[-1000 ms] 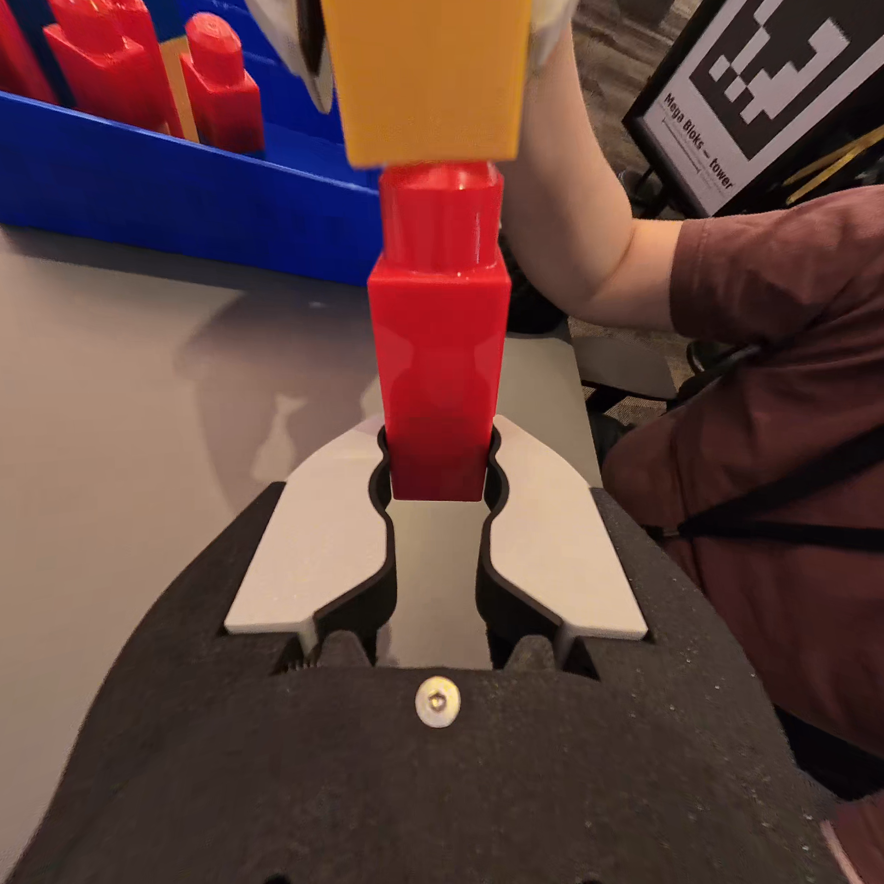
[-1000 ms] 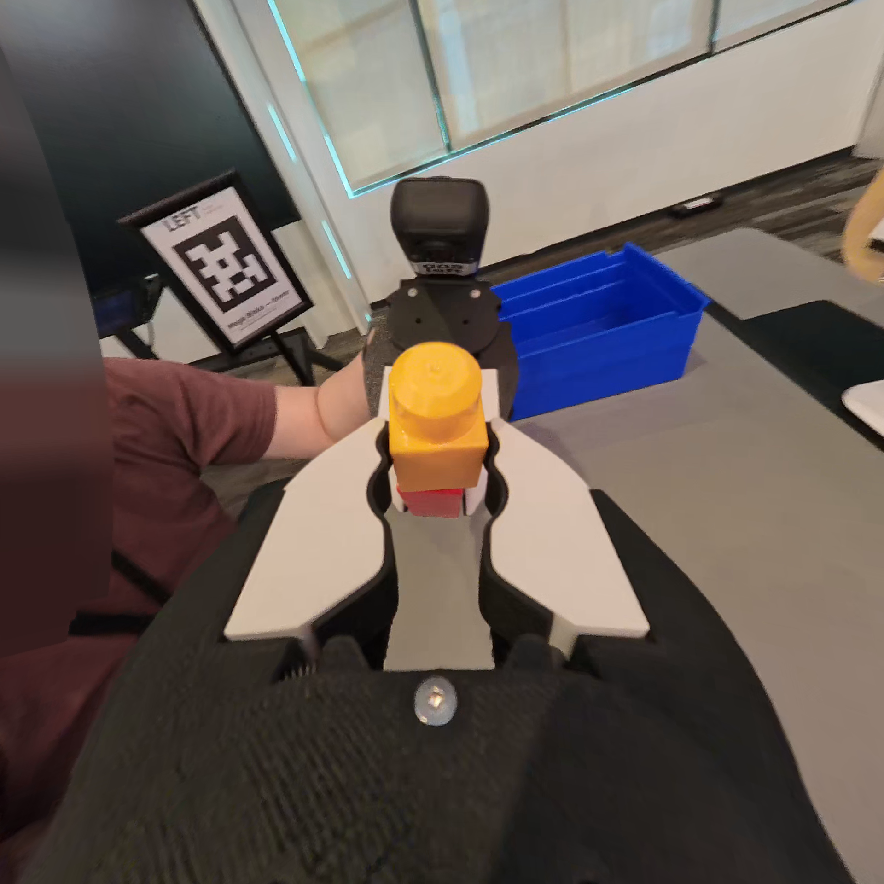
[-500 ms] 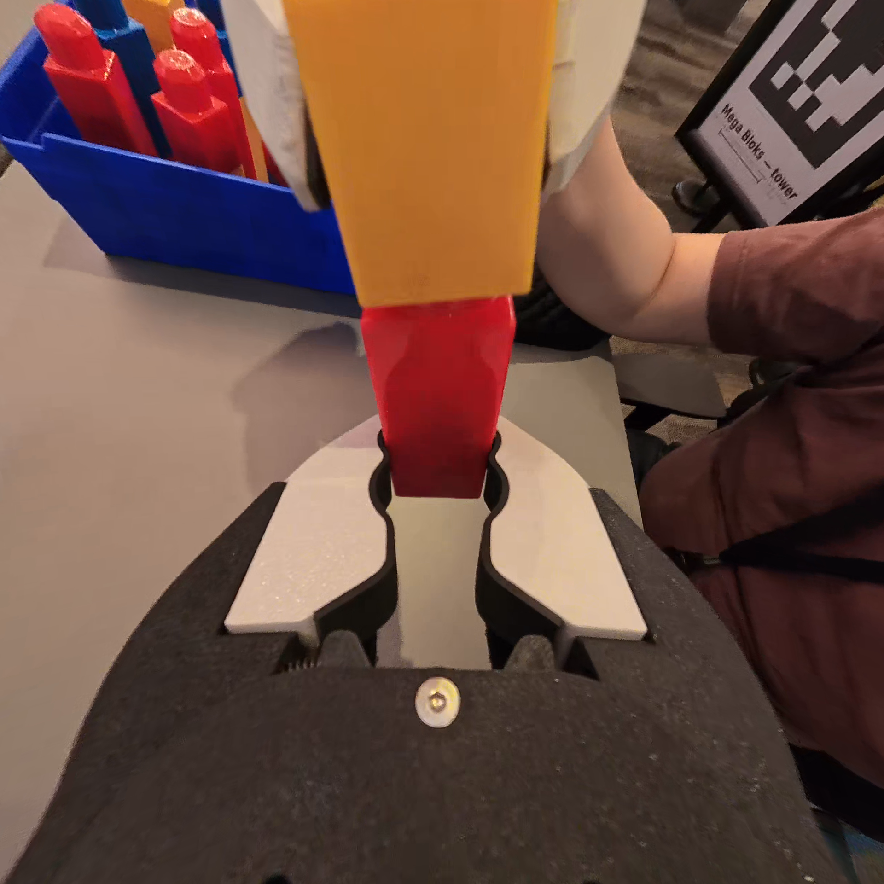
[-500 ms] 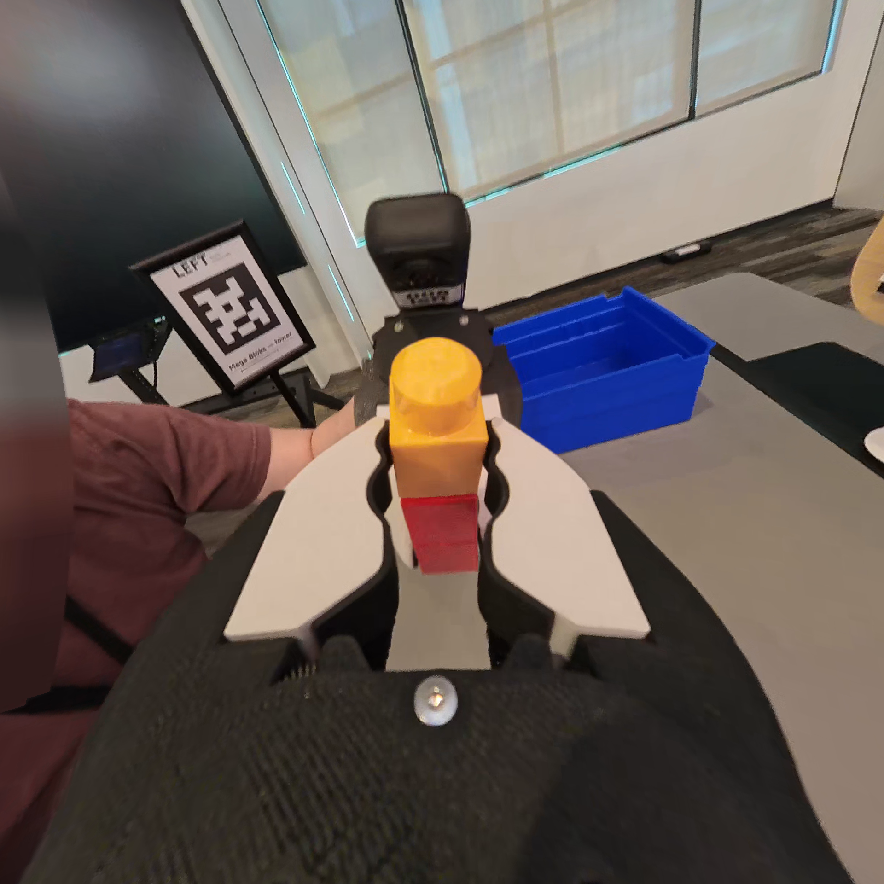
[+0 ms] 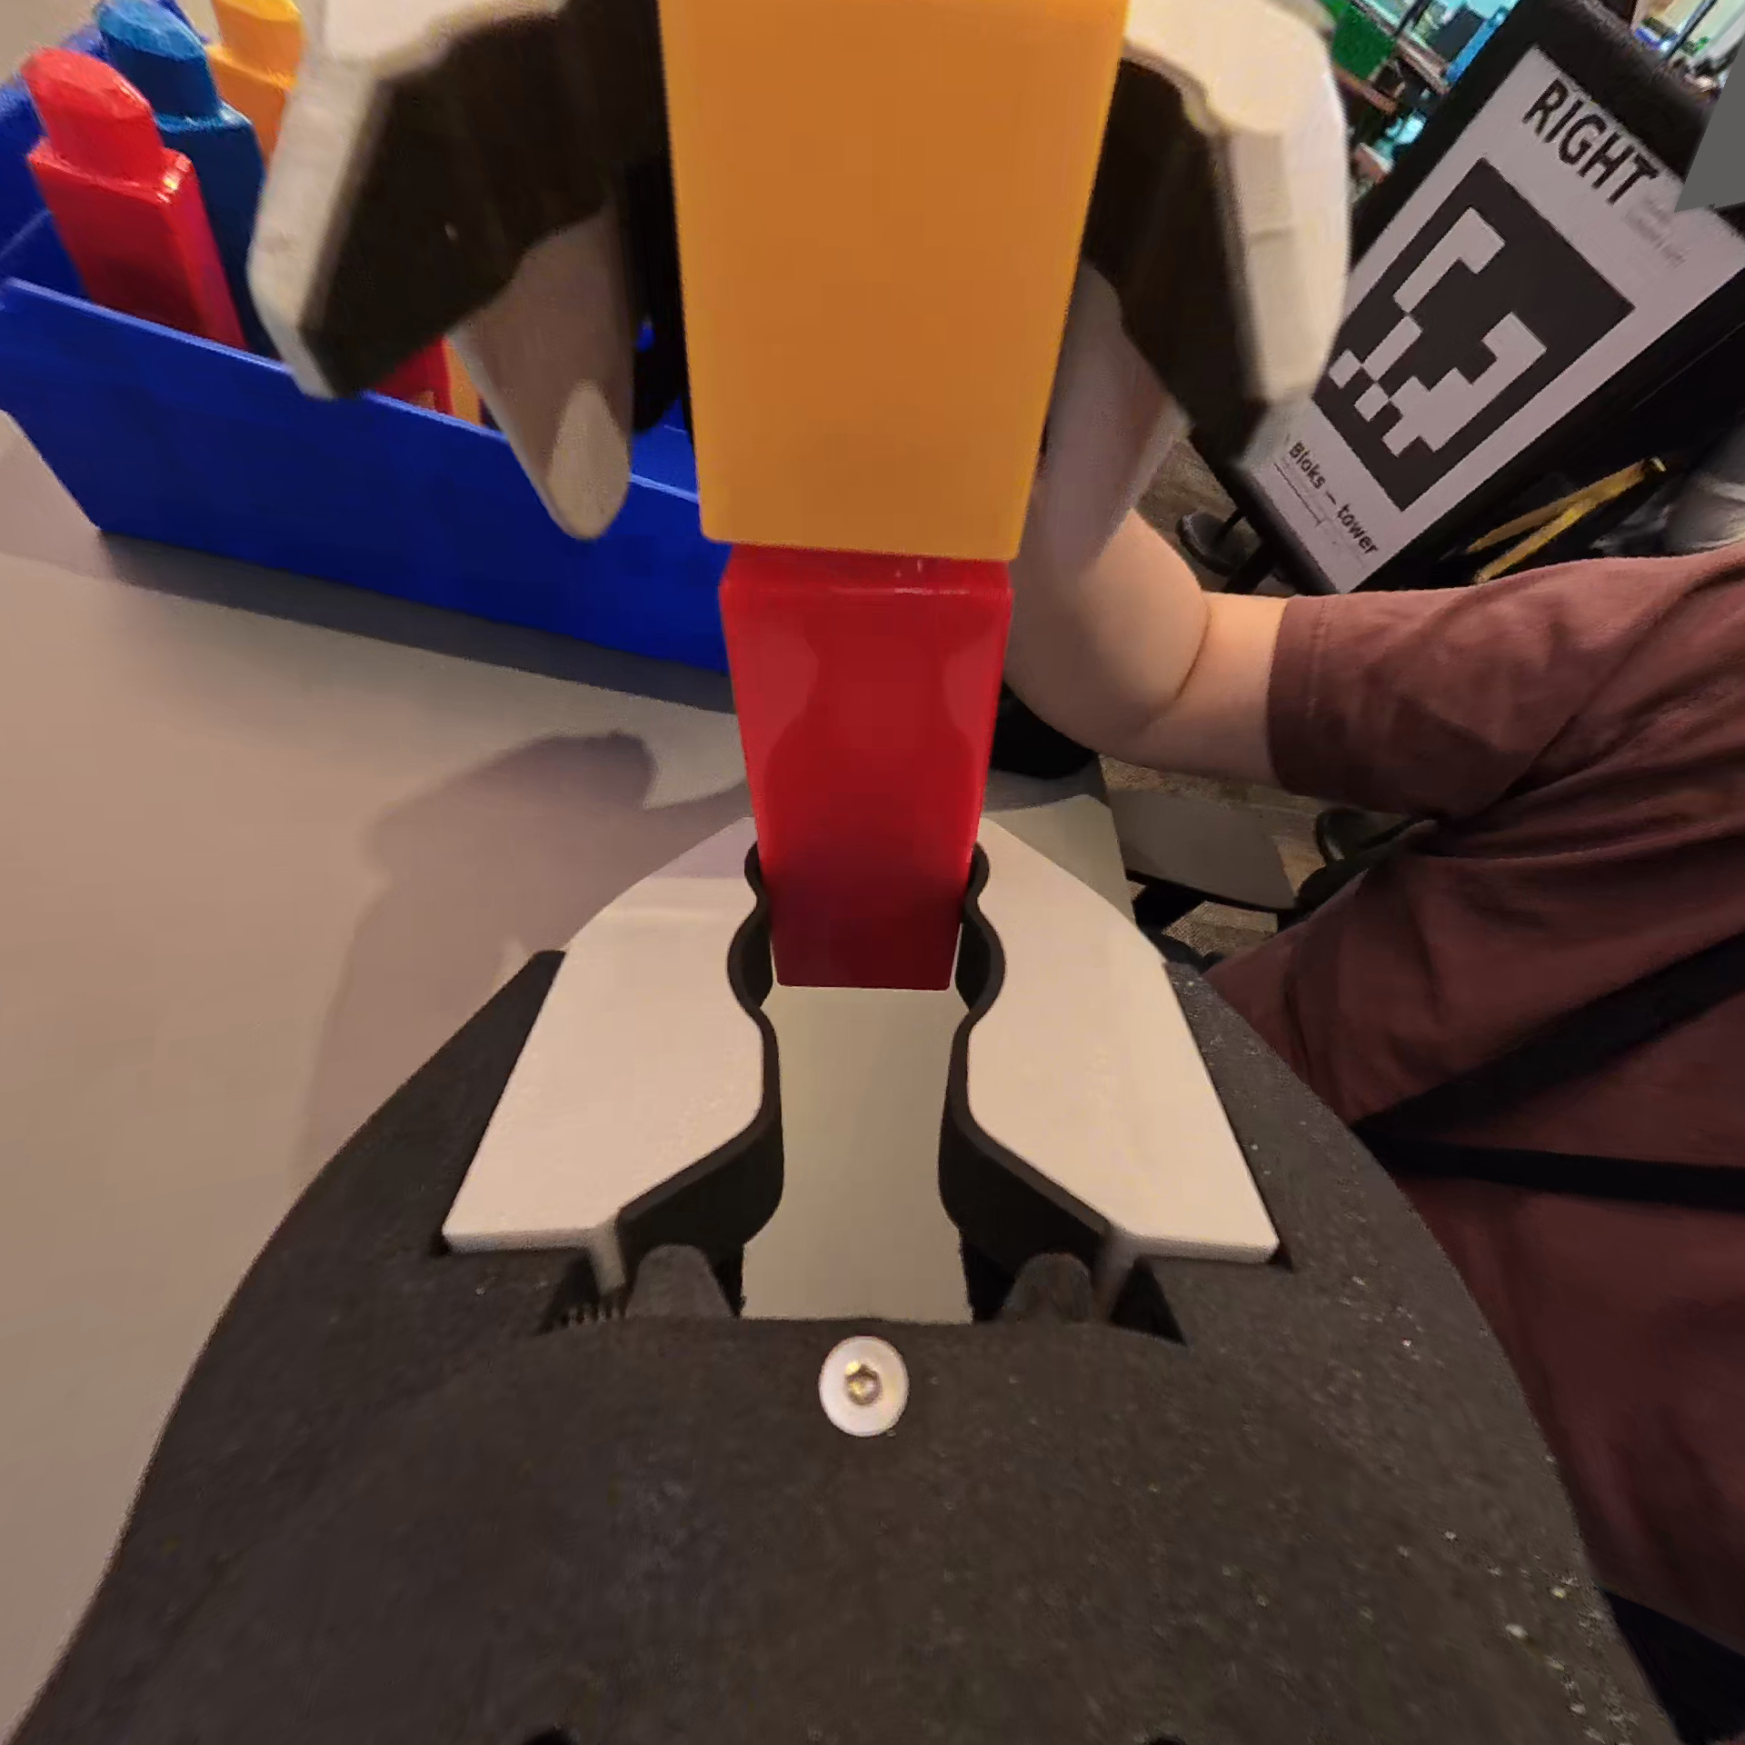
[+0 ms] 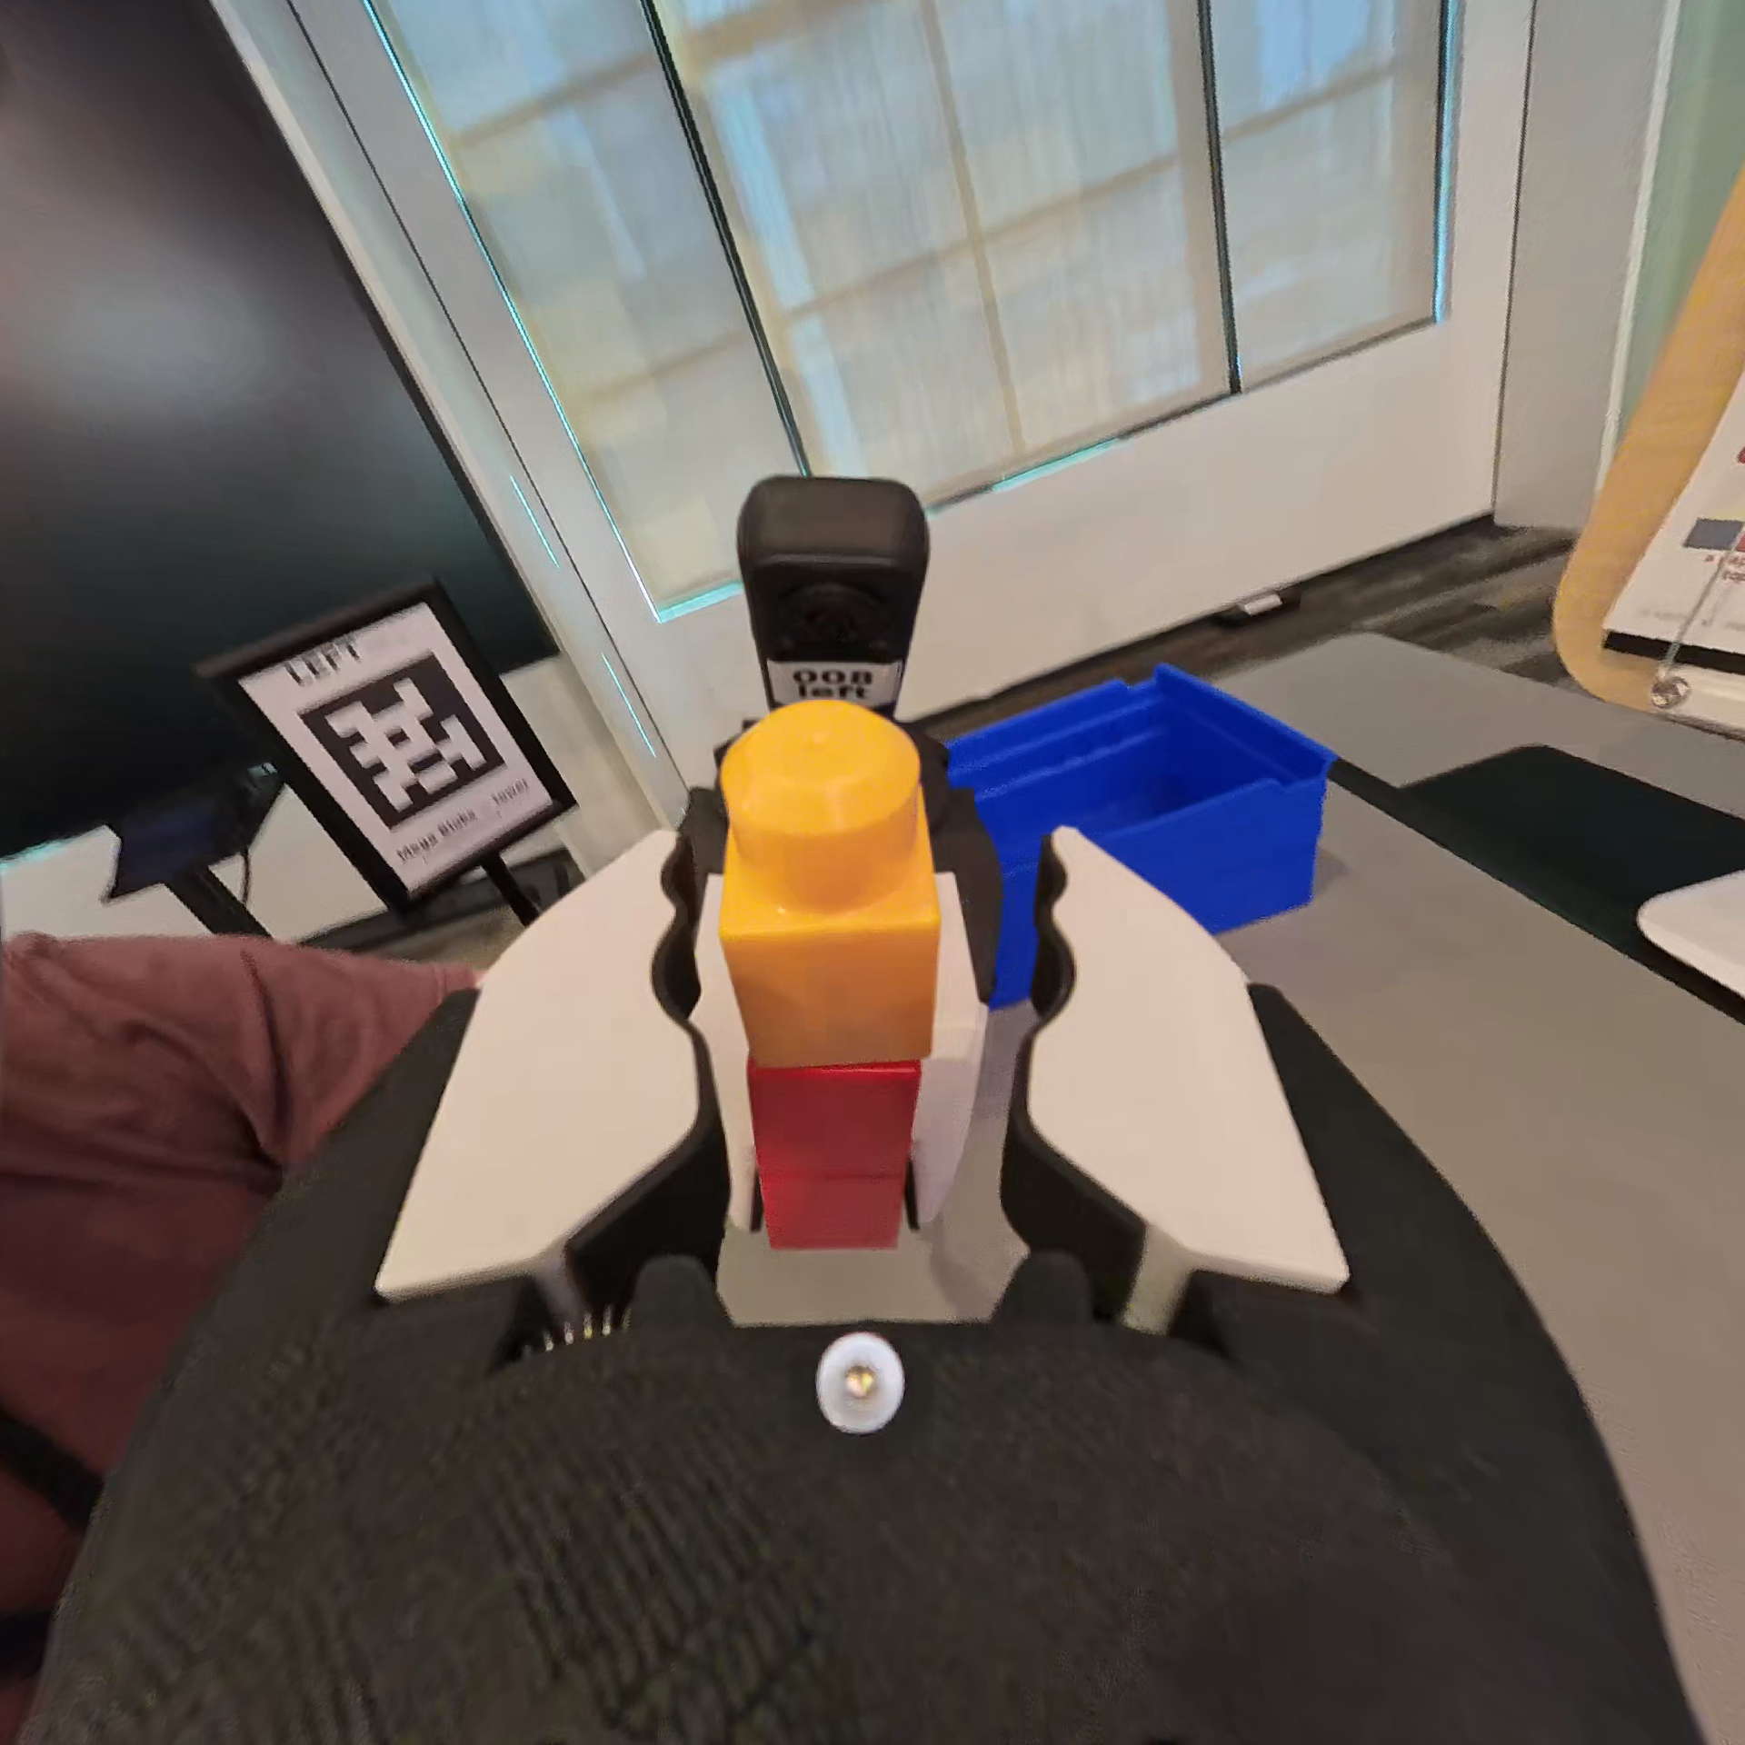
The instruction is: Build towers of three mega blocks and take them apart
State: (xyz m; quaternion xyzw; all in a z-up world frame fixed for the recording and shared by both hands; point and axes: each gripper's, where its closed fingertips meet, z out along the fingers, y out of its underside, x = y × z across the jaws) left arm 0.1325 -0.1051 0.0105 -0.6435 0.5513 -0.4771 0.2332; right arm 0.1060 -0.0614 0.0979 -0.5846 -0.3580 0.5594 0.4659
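Left wrist view: red mega block (image 5: 864,755) clamped at its lower end between both pads of the left gripper (image 5: 861,921), pads pressed on its two sides.
Stack: orange mega block (image 5: 888,274) seated on top of the red one, held above the grey table (image 5: 236,850).
Right gripper (image 6: 859,944): spread wide, fingertips standing clear on either side of the orange block, a visible gap on each side; nothing gripped.
Same gripper from the left wrist view: blurred white-and-black fingers (image 5: 444,217) flanking the orange block near the top edge, partly hiding the bin behind.
Bin with blocks (image 5: 330,472): blue, on the table behind the stack to the left, holding upright red, blue and orange blocks (image 5: 123,217).
Second blue bin (image 6: 1180,812): on the table beyond the right fingertip, only its bare inside showing.
In the way: left gripper's black body with its camera (image 6: 831,585) directly behind the stack, blocking the view past it.
Marker signs: black-framed patterned board (image 5: 1473,321) at right in the left wrist view; a similar one on a stand (image 6: 397,746) by the window (image 6: 944,236).
Person: maroon sleeve (image 5: 1511,718) and bare forearm (image 5: 1133,661) to the right of the stack.
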